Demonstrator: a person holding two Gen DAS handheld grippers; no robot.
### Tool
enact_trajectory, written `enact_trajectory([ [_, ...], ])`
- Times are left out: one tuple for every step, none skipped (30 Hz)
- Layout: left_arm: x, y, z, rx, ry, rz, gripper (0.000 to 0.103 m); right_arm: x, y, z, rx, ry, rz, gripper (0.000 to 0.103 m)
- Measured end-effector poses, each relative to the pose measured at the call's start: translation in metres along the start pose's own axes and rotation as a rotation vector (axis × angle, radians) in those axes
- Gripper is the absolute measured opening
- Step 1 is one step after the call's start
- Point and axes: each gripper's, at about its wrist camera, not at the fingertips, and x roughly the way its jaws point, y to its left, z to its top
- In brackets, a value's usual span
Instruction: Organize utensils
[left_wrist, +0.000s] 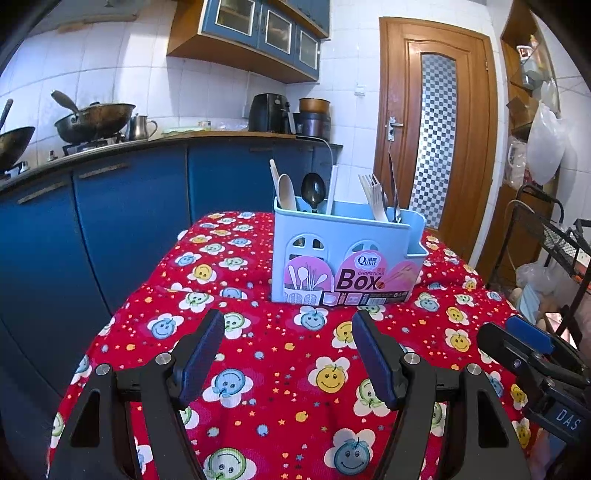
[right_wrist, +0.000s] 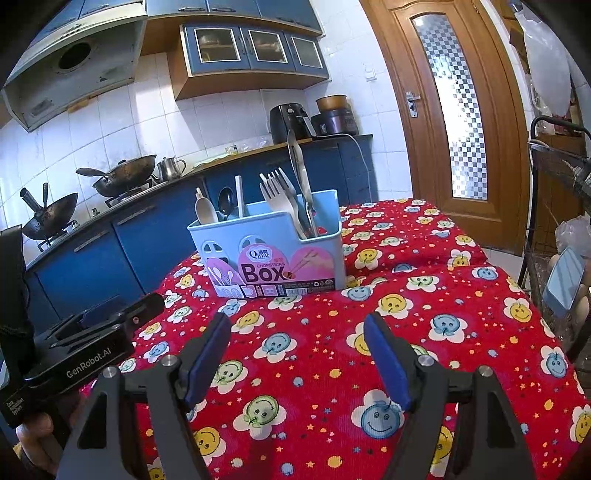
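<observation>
A light blue utensil box (left_wrist: 343, 254) with a pink "Box" label stands on the red smiley-face tablecloth (left_wrist: 273, 369). Its left compartment holds a wooden spoon (left_wrist: 286, 192), a dark metal spoon (left_wrist: 313, 190) and a white stick. Its right compartment holds wooden forks (left_wrist: 375, 195) and metal utensils. The box also shows in the right wrist view (right_wrist: 273, 251), with forks (right_wrist: 279, 195) and spoons (right_wrist: 207, 210). My left gripper (left_wrist: 288, 328) is open and empty over the cloth, short of the box. My right gripper (right_wrist: 297, 332) is open and empty, also short of the box.
Blue kitchen cabinets (left_wrist: 129, 206) with woks (left_wrist: 94, 120) on a stove stand left and behind. A wooden door (left_wrist: 436, 122) is behind right. A wire rack (left_wrist: 554, 236) stands at the right. The other gripper shows at each view's edge (left_wrist: 532, 354) (right_wrist: 88, 332).
</observation>
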Motion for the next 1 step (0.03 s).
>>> enact_trajectory([
  [-0.0006, 0.0003, 0.0005, 0.0, -0.001, 0.001, 0.073, -0.0002, 0.0011, 0.0011, -0.002, -0.002, -0.001, 0.077],
])
